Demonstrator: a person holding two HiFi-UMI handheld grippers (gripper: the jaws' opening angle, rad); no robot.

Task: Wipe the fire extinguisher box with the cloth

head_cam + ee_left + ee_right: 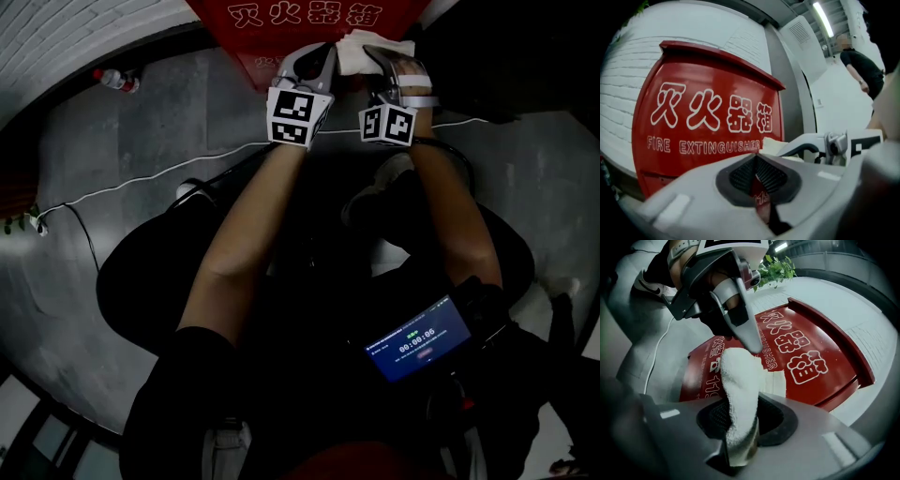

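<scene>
Right gripper (739,427): clenched tight on the cloth, which sticks up from between its dark, bumpy pads.
Left gripper (757,161): its two dark pads are pressed together with nothing held between them. It points at the box.
Both grippers: side by side up at the box in the head view, left (319,54) and right (380,56). Each has a cube with black and white squares.
Cloth (740,380): white, soft and fuzzy like a towel, folded into a thick roll. Its free end lies on the red front of the box, by the white letters. The grey tip of the left gripper sits right at that end.
Fire extinguisher box (703,122): red, shiny, smooth metal with a flat front and a thin lid edge on top. It has big white signs and the words "FIRE EXTINGUISHER" on it. It stands on the floor against the wall.
Wall (628,93): white bricks in rows.
Floor (141,141): grey stone slabs, a bit rough.
Cable (141,184): thin and white, lying across the floor.
Bottle (117,81): small, lying on the floor, well apart from the box.
Plant (776,269): green leaves beside the box.
</scene>
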